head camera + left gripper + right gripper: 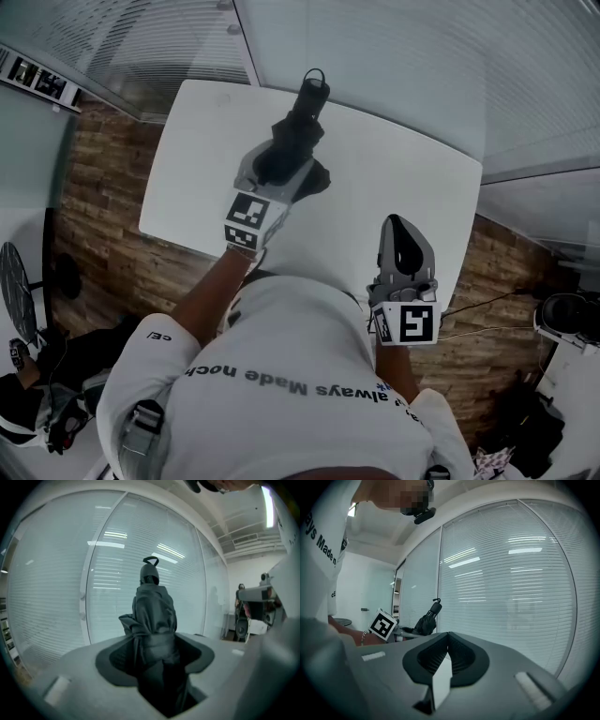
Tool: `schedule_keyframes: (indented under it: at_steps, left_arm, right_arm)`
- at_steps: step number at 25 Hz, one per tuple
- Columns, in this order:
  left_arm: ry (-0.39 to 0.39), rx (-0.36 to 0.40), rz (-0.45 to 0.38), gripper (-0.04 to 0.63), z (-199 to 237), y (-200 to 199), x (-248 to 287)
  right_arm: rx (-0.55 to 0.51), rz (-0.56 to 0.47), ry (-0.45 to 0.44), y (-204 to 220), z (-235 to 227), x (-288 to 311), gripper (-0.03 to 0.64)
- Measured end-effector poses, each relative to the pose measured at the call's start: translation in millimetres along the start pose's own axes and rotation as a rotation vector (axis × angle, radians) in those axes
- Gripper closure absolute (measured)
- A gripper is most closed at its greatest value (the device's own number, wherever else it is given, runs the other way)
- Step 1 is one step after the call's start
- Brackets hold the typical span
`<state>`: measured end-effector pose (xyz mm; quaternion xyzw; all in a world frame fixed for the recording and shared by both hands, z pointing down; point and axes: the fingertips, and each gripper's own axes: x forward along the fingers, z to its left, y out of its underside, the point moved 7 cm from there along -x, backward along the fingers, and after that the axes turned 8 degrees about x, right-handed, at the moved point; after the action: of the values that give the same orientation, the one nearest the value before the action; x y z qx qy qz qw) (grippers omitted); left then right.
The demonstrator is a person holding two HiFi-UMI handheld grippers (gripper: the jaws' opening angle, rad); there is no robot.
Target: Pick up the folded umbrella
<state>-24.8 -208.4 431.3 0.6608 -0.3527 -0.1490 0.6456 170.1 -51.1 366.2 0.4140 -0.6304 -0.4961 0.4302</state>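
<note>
A black folded umbrella [298,127] stands between the jaws of my left gripper [284,172], raised above the white table [394,169], with its handle loop at the far end. In the left gripper view the umbrella's [152,613] bunched fabric fills the gap and the pads press on it from both sides, so my left gripper [157,660] is shut on it. My right gripper [404,242] hovers near the table's front right edge with its jaws together and nothing in them. In the right gripper view the right gripper [447,641] points at the blinds, and the umbrella [427,622] shows at the left.
Glass walls with white blinds [394,56] stand close behind the table. The floor around it is wood [103,225]. A cable [487,305] and dark equipment [567,319] lie at the right. The left gripper's marker cube [383,625] shows in the right gripper view.
</note>
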Motion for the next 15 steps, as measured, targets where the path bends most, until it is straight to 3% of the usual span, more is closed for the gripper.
schedule_keyframes:
  at_steps: [15]
  left_arm:
    - [-0.053, 0.01, -0.257, 0.35, -6, -75, -69]
  right_arm:
    - [-0.028, -0.021, 0.001, -11, 1, 0, 0.615]
